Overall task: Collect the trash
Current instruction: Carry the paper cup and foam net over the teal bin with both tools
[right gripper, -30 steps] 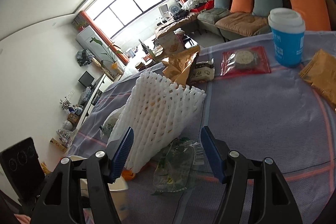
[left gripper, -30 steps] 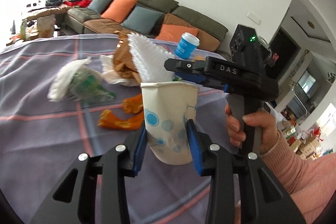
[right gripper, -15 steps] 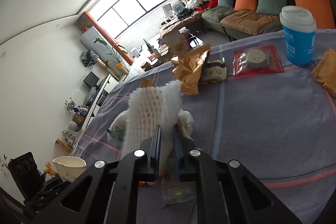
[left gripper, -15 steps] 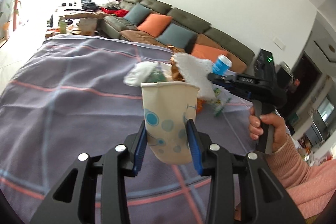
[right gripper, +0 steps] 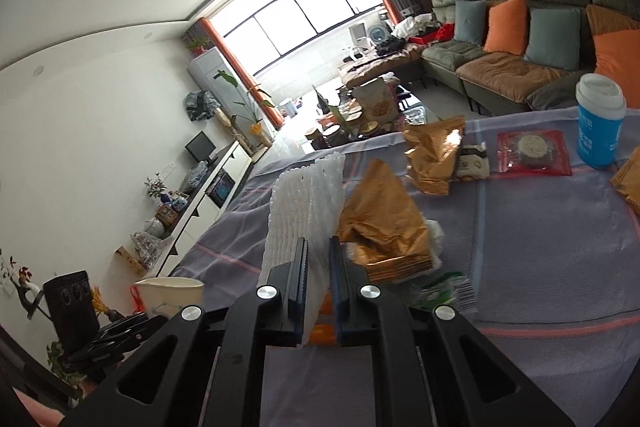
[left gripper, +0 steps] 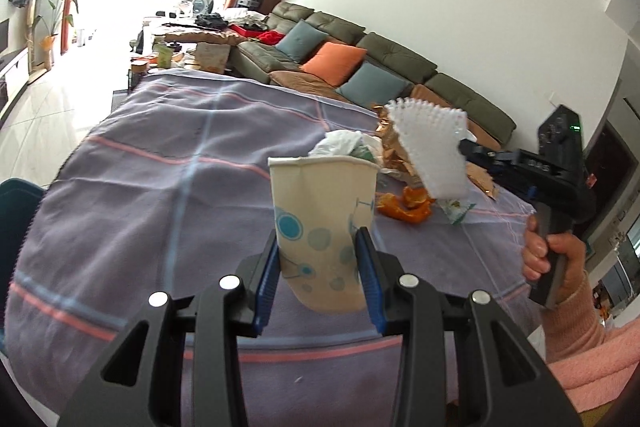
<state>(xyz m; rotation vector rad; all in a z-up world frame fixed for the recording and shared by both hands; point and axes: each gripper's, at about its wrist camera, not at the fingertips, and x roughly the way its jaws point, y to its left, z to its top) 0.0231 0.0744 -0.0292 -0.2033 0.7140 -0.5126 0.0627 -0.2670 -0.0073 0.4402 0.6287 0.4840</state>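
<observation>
My left gripper (left gripper: 318,247) is shut on a dented paper cup (left gripper: 322,223) with blue dots and holds it upright above the table. My right gripper (right gripper: 318,251) is shut on a white foam fruit net (right gripper: 306,203) and holds it off the cloth. In the left wrist view the net (left gripper: 434,151) hangs right of and beyond the cup. The cup's rim (right gripper: 168,287) shows low at the left of the right wrist view.
The purple checked tablecloth (left gripper: 160,195) carries orange peel (left gripper: 404,205), a white plastic bag (left gripper: 344,143), gold wrappers (right gripper: 384,227), a green-printed wrapper (right gripper: 444,293), a red cookie packet (right gripper: 532,151) and a blue cup with a white lid (right gripper: 600,123). A teal bin edge (left gripper: 16,211) shows at the left.
My right gripper closed on the foam net and lifted it off the table. My left gripper swung left with the cup, away from the trash pile.
</observation>
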